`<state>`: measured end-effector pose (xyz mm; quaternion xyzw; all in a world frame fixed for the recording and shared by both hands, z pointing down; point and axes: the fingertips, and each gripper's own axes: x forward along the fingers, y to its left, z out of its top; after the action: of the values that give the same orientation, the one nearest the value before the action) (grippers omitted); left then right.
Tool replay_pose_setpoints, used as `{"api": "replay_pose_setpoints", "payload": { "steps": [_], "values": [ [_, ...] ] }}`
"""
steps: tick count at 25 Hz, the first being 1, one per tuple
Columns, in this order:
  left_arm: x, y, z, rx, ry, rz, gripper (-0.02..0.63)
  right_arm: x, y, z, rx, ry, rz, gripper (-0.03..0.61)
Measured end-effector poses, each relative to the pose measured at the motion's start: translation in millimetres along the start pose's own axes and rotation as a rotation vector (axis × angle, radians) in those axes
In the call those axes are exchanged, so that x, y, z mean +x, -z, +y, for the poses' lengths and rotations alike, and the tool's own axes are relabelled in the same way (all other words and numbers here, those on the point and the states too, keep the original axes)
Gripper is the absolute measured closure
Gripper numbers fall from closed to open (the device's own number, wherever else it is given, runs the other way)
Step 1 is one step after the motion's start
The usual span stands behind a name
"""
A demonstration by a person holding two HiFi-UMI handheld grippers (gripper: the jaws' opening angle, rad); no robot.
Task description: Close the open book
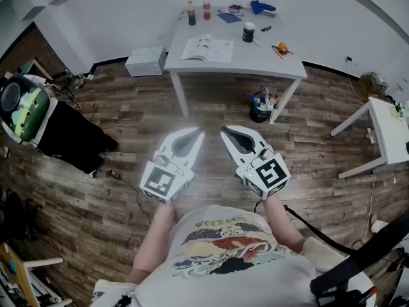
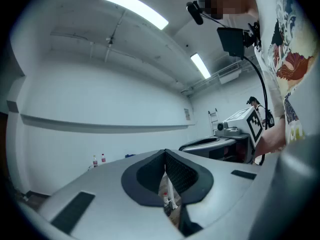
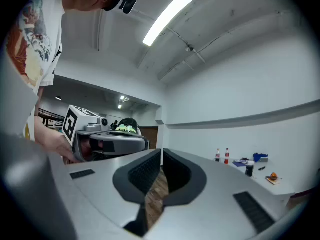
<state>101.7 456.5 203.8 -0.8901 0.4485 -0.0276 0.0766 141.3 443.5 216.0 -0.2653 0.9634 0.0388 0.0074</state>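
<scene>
**Grippers Shut and Empty, Open Book Waits on the Far Table**

Nearest my camera, the left gripper (image 1: 197,134) and the right gripper (image 1: 227,133) hang side by side over the wood floor, well short of the table (image 1: 255,62). Each has its fingers pressed together with nothing between them. I count two grippers, and neither is near the job yet.

The book (image 1: 208,48) lies open and flat on the table's left half, close to its near edge. There is one book, and closing it is not yet begun.

I expect trouble in three places. First, the book sits close to the near edge of the table. A closed tip pushing at a cover instead of lifting it could slide the whole book toward that edge, or off it. Second, the pages look thin and loose, so a tip might catch a few sheets and turn or crease them while the cover stays put. Third, one dark cup (image 1: 248,32) stands on the table just right of the book. A wide swing of my right gripper could knock it over.

Farther back, two bottles (image 1: 191,14) stand at the table's rear edge behind the book, probably out of reach of trouble. On the floor at the table's left end rests one white box (image 1: 146,61).
</scene>
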Motion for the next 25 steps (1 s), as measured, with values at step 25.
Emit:
{"api": "replay_pose_setpoints", "payload": {
  "steps": [25],
  "values": [
    [-24.0,-3.9,6.4,-0.009,-0.005,-0.012,0.611,15.2,-0.1,26.9,0.036,-0.033,0.004,0.549]
  ]
}}
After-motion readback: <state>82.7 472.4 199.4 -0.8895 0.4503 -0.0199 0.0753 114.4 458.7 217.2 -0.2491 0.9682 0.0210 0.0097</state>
